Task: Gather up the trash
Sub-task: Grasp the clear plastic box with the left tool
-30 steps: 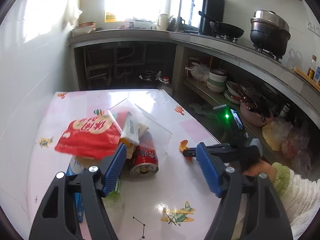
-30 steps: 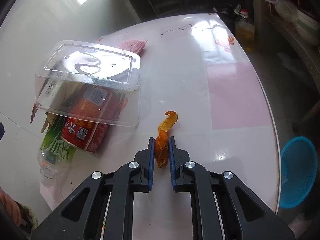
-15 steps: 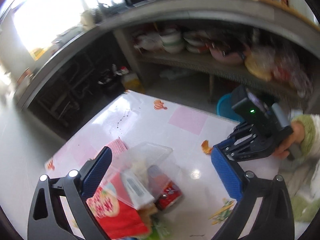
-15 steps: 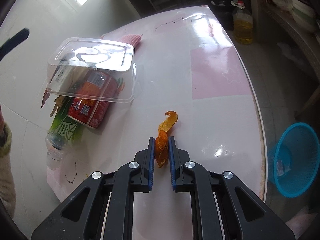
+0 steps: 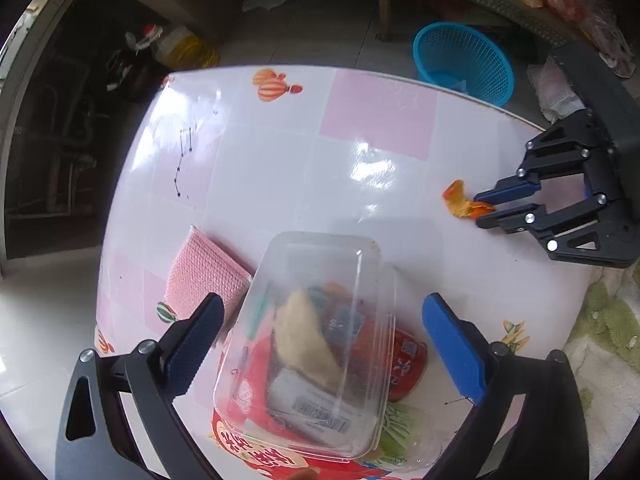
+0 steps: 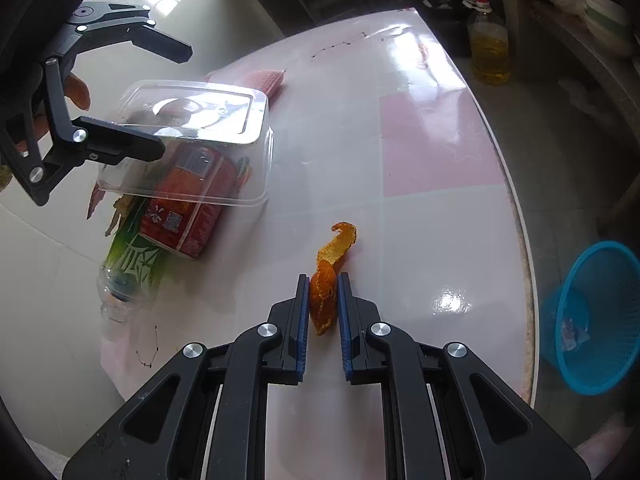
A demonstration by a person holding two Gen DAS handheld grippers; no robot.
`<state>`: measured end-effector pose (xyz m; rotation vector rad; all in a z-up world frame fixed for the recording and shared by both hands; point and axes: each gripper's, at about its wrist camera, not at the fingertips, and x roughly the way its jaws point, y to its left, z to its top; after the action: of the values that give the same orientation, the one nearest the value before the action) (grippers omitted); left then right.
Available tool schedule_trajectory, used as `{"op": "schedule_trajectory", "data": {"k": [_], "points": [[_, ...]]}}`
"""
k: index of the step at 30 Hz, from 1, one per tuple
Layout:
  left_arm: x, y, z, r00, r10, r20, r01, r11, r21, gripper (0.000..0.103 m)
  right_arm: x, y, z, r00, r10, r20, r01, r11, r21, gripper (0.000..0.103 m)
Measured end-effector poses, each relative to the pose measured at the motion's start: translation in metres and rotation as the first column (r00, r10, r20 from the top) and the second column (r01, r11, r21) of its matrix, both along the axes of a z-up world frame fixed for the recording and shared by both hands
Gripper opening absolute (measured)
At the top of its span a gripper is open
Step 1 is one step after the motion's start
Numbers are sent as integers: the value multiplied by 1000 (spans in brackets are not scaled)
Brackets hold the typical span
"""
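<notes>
Our right gripper (image 6: pixel 323 308) stays pressed together on the orange peel (image 6: pixel 330 280), pinching its lower end while the curled upper end lies on the table (image 6: pixel 420 152); nothing here has changed over the last second. Our left gripper (image 5: pixel 320 344) is where the change is: a second ago its jaws stood narrower, low beside the trash pile; now they are spread as wide as they go and it looks almost straight down over the clear plastic container (image 5: pixel 316 344), whose sides sit between the pads without being touched. Under that upturned container lie the red can (image 6: pixel 192 196), a red snack bag (image 5: pixel 260 452) and a green-labelled bottle (image 6: pixel 132 260), with a pink cloth (image 5: pixel 208 272) just beside. The blue basket (image 6: pixel 600 316) stands on the floor past the table edge. We judge that the peel is ready to carry to the basket, and the left gripper is lined up to close on the container next.
</notes>
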<state>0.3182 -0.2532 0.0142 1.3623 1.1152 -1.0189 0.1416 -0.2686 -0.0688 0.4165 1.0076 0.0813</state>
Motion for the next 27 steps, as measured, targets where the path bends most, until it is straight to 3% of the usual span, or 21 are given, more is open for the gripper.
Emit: {"op": "schedule_trajectory", "data": {"k": [8,11,14,22,25,27], "points": [[17,6,-21,996,87,-31,-83,992,94,97,-3,-7,-1,1000,7,17,-7,999,36,13],[21,6,-19,995,96,-10,-95,992,82,85,-4,-8,-1,1000,8,20,-9,999,42,13],[25,7,-10,994,112,1,-112,992,58,84,-4,-8,-1,1000,8,21,-9,999,44,13],[20,15,40,990,142,27,-138,985,-102,84,-4,-9,-2,1000,-1,31,0,999,50,12],[25,23,69,978,209,4,-203,954,-221,84,-5,-8,-2,999,-7,36,5,999,54,12],[29,34,90,963,269,-28,-264,911,-316,84,-6,-10,-2,999,-16,37,13,998,59,12]]}}
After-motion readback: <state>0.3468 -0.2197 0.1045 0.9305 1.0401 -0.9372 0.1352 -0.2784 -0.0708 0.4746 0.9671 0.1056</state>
